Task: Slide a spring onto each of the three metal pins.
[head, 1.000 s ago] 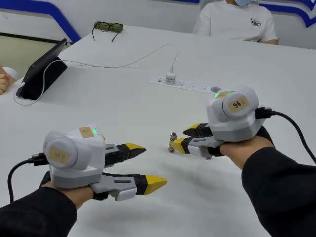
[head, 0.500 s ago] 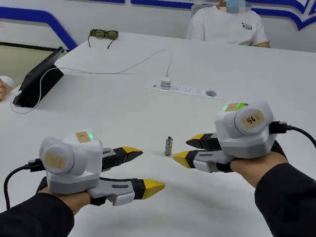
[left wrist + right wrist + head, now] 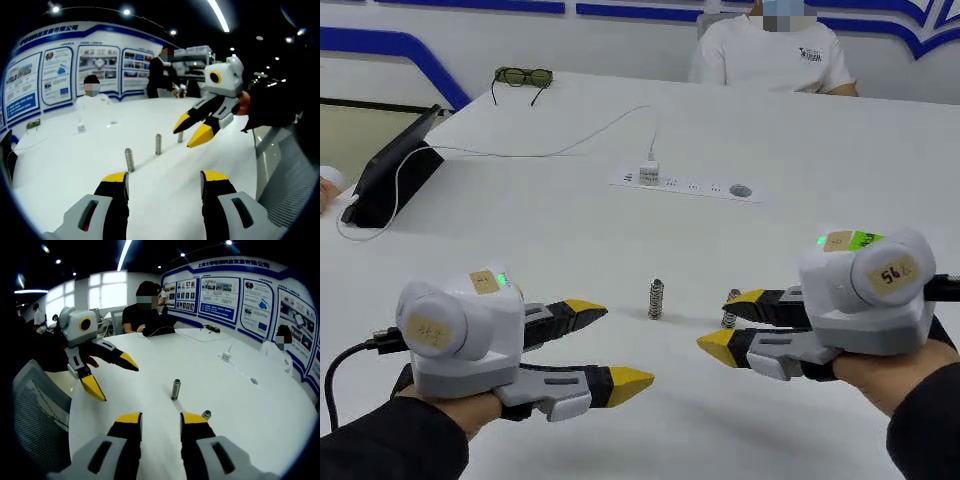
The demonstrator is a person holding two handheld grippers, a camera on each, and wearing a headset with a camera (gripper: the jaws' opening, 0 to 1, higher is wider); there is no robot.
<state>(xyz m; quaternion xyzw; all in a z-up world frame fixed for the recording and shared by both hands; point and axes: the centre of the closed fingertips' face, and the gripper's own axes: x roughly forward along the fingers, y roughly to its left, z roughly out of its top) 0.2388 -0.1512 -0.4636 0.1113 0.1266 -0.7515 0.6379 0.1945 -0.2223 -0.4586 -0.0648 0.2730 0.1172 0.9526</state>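
Observation:
A metal pin with a spring on it stands upright on the white table, between my two grippers. A second sprung pin pokes up just behind the upper jaw of my right gripper, which is open and holds nothing. My left gripper is open too, lying left of the pins and apart from them. In the left gripper view, three upright pins stand in a row beyond its fingertips. The right gripper view shows one sprung pin ahead and another pin beside its right fingertip.
A white power strip with a plugged-in adapter lies behind the pins, its cable running left to a dark tablet. Glasses rest at the far left. A person in a white shirt sits at the table's far side.
My right gripper has drawn back to the right, away from the middle pin, uncovering a second sprung pin. The left gripper has barely moved. The head camera has tilted.

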